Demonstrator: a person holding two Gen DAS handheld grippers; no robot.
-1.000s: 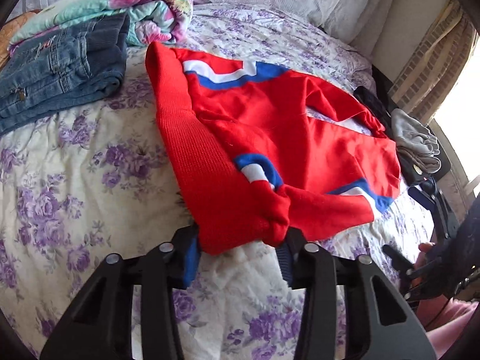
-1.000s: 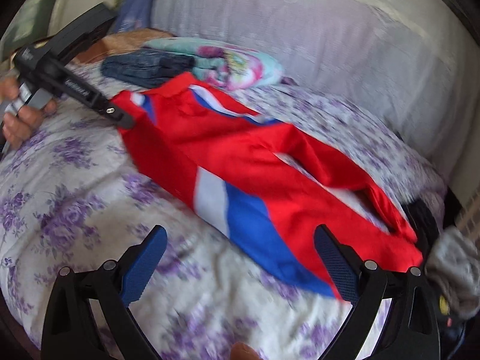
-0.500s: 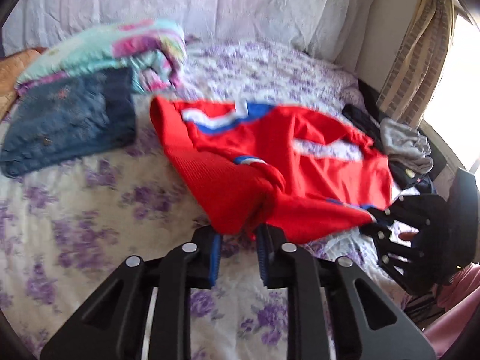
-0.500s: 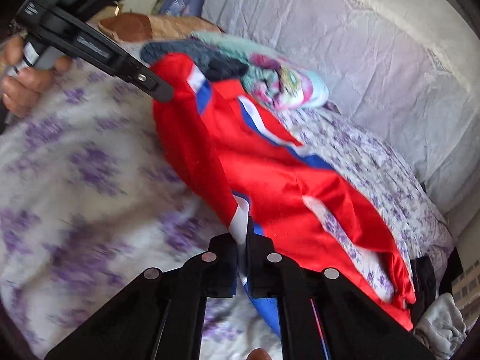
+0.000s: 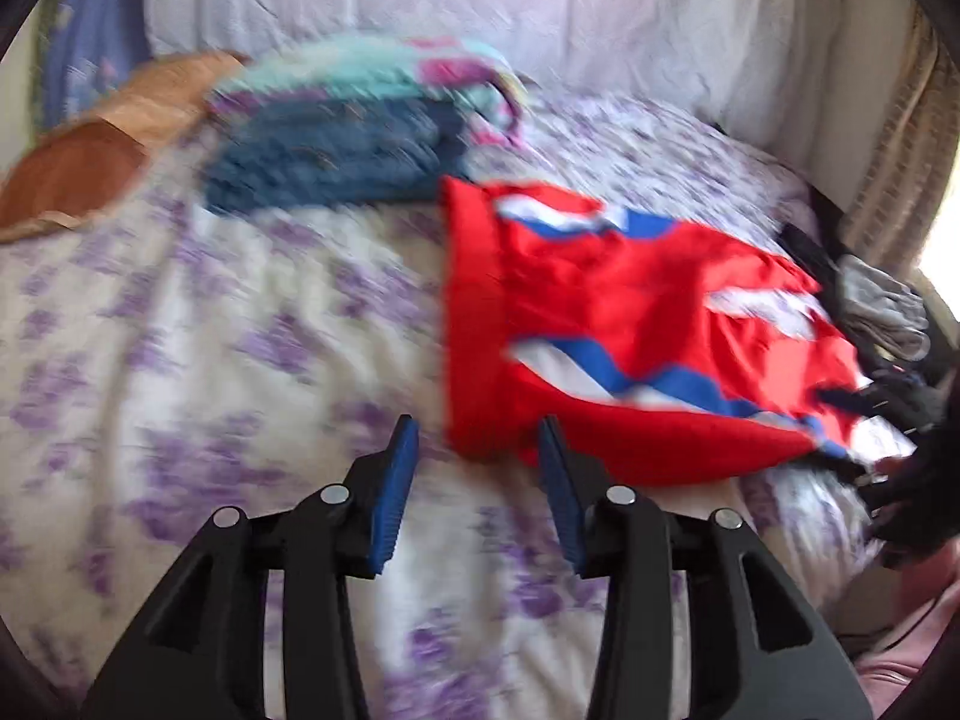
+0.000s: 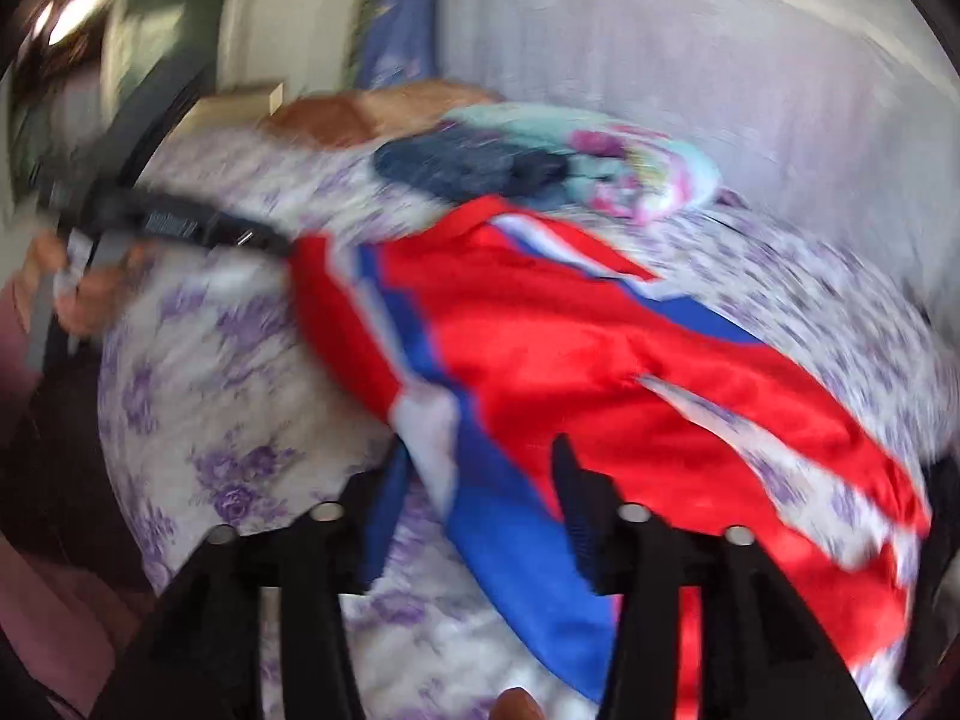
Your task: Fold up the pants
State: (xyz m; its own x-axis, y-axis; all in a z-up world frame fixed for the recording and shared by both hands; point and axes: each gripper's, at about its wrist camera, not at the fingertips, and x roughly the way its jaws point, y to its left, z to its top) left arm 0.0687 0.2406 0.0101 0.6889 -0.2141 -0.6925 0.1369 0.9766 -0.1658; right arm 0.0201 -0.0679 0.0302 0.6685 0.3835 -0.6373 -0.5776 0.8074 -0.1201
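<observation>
Red pants [image 5: 630, 300] with blue and white stripes lie spread on the flowered bed sheet [image 5: 210, 360]. My left gripper [image 5: 477, 456] hovers at their near red corner. Its jaws are opening, and the corner lies just between the fingertips without being pressed. In the right wrist view the pants [image 6: 570, 348] run from the middle to the lower right. My right gripper [image 6: 480, 450] stands over their blue and white part, its jaws opening with the cloth loose between them. The left gripper [image 6: 180, 222] shows there too, its tip at the pants' far red edge. Both views are blurred.
Folded jeans [image 5: 336, 162] and a rolled flowered blanket [image 5: 372, 78] lie at the head of the bed, with a brown pillow [image 5: 78, 174] to their left. White pillows [image 5: 480, 12] stand behind. A grey cloth [image 5: 882, 306] and dark items lie at the bed's right edge.
Half a second ago both grippers were shut on the pants. Now both have let go, and the pants lie on the sheet. The left gripper has swung left and drawn back.
</observation>
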